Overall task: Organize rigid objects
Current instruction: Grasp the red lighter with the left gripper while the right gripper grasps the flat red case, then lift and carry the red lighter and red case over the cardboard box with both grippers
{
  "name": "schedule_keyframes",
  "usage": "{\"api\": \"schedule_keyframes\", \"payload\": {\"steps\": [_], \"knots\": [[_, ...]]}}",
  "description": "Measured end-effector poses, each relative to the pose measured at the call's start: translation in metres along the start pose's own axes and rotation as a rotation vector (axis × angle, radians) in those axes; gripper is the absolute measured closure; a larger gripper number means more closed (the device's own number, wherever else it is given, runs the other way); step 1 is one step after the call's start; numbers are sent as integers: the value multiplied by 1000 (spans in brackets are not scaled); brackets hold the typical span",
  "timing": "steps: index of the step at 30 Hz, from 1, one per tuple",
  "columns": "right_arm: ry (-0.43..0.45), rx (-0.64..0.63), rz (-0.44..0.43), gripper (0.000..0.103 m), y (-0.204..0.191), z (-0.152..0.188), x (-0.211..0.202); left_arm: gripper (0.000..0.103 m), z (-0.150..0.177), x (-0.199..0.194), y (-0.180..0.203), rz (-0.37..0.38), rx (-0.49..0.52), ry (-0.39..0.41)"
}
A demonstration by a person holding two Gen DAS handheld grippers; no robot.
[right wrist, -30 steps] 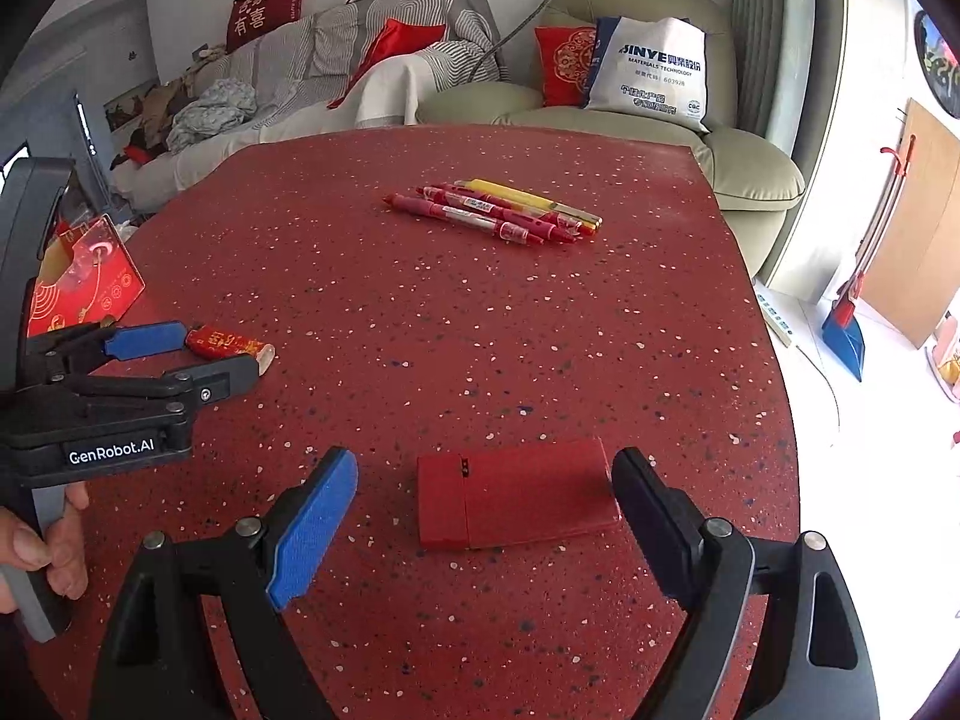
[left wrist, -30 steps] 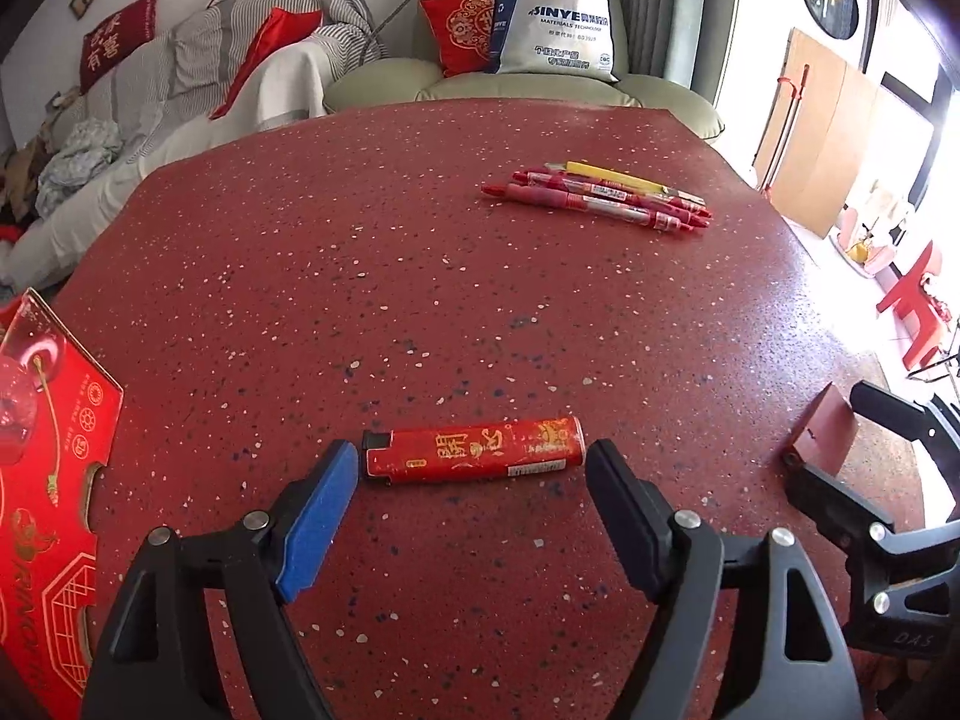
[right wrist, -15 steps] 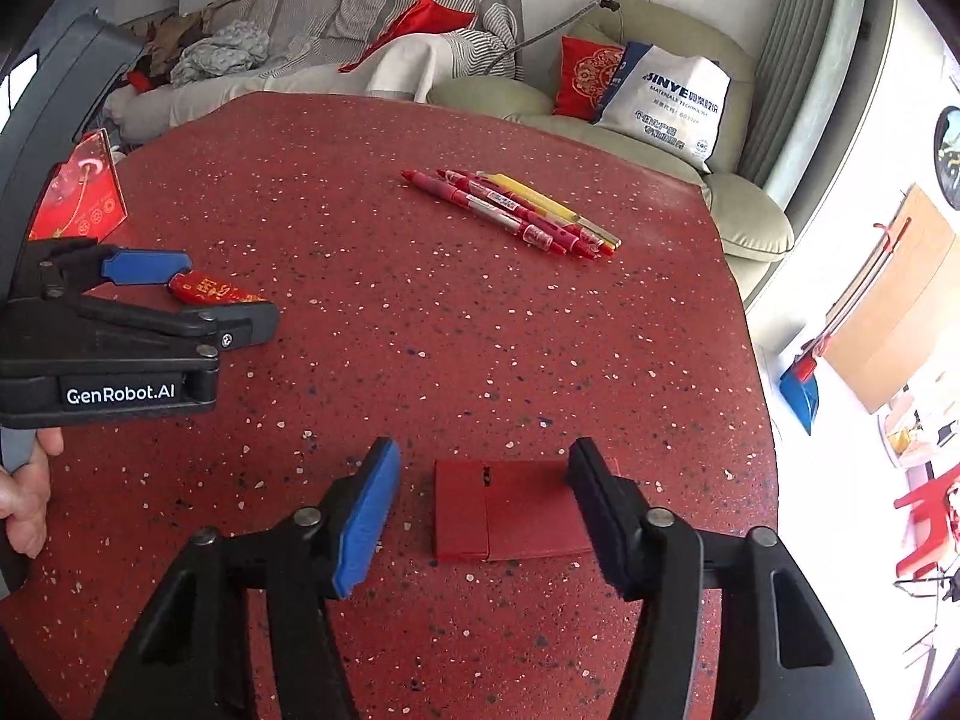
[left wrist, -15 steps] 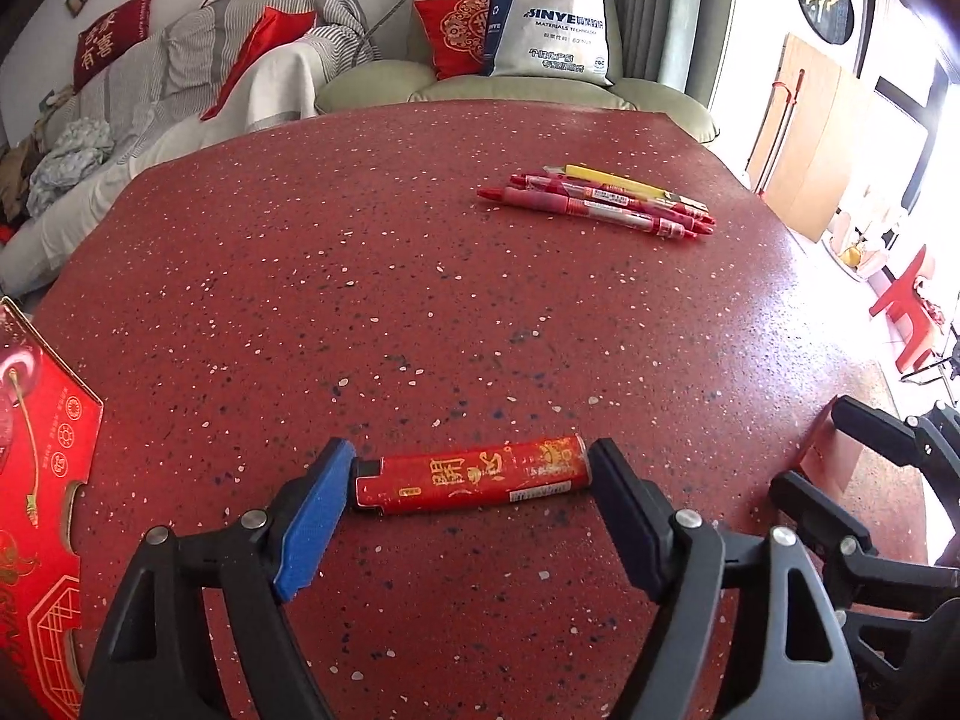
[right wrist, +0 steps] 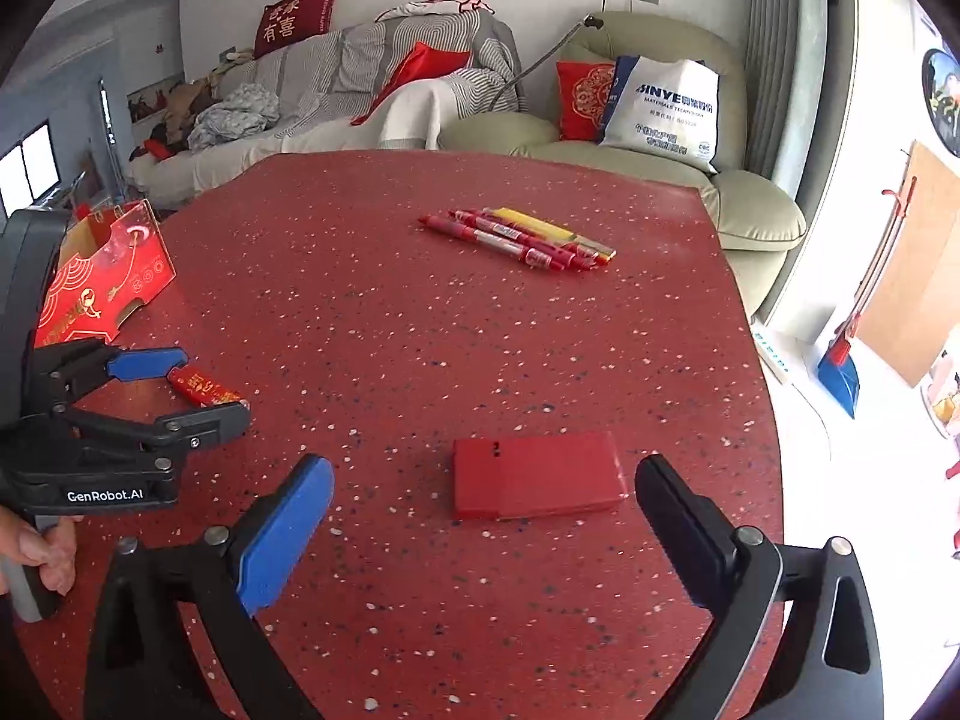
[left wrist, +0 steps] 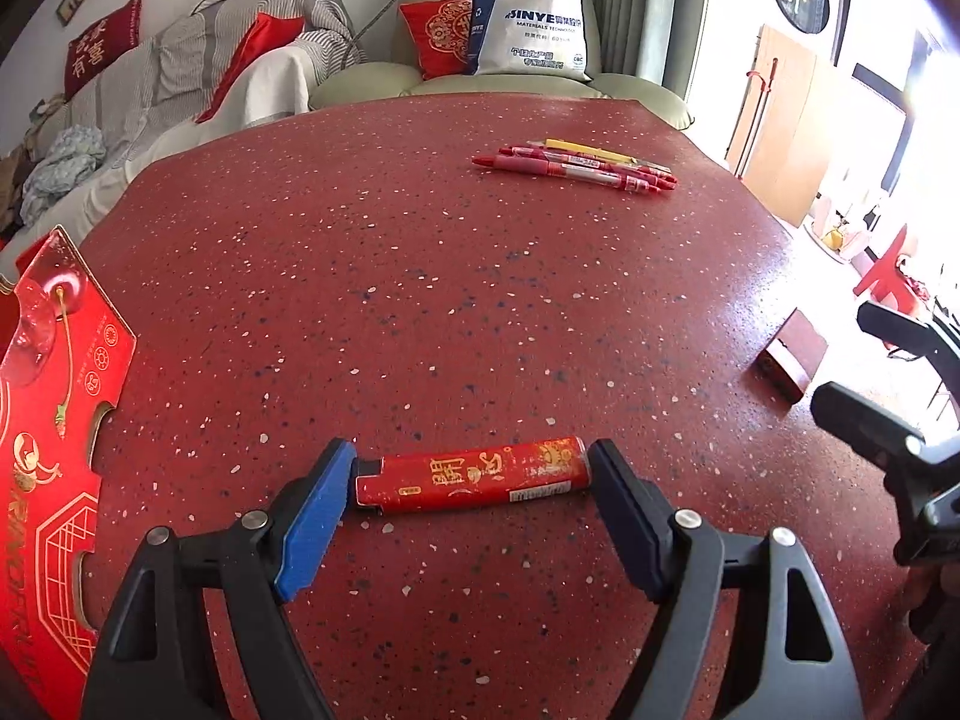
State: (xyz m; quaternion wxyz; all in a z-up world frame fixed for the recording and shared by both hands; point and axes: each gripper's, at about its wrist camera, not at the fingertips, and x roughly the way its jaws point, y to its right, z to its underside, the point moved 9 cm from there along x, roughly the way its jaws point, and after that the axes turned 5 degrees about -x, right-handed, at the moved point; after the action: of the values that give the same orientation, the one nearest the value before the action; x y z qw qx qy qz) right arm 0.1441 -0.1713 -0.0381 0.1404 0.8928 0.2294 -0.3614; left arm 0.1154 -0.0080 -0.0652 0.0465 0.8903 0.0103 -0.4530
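A red lighter (left wrist: pixel 471 477) with gold characters lies crosswise low over the red speckled table (left wrist: pixel 420 270). My left gripper (left wrist: pixel 469 453) is shut on it, one pad against each end. In the right wrist view the lighter (right wrist: pixel 204 389) sits in the left gripper (right wrist: pixel 210 387), with a hand (right wrist: pixel 42 546) on the handle. A flat red box (right wrist: pixel 534 474) lies on the table just ahead of my right gripper (right wrist: pixel 485 467). Its jaws are opening wide and touch nothing. In the left wrist view the red box (left wrist: pixel 792 354) lies in front of the right gripper (left wrist: pixel 846 360).
Several pens (left wrist: pixel 576 168), red and yellow, lie side by side at the far right of the table; the right wrist view shows these pens (right wrist: pixel 522 237) too. A red printed carton (left wrist: pixel 48 420) stands at the left edge. A sofa and an armchair stand beyond the far edge.
The lighter has slipped from just ahead of the left fingertips to between the pads and now stays there as that gripper shifts. The right jaws narrowed around the red box, then spread wide.
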Motion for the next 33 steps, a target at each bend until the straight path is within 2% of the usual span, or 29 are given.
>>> {"api": "schedule_keyframes", "payload": {"steps": [3,6,9,11,12,19,27,33], "knots": [[-42,-11,26,2,12,1,8,22,-1,1,1,-1,-3,3],[-87,17,-36,2,11,6,18,22,-1,1,1,2,-4,5],[-133,-40,-19,2,2,8,29,22,-1,0,0,-2,-4,6],[-149,-51,-16,10,-3,7,33,22,-1,0,0,1,-5,6],[-145,-29,-33,34,-3,5,33,22,-1,0,0,3,-7,7],[-138,20,-8,33,-38,19,16,22,4,-10,-6,12,-6,22],[-140,-17,-22,32,-111,39,-8,22,52,-48,-28,5,33,6],[-138,-15,-19,32,-142,47,-17,22,76,-63,-51,4,12,-19]]}}
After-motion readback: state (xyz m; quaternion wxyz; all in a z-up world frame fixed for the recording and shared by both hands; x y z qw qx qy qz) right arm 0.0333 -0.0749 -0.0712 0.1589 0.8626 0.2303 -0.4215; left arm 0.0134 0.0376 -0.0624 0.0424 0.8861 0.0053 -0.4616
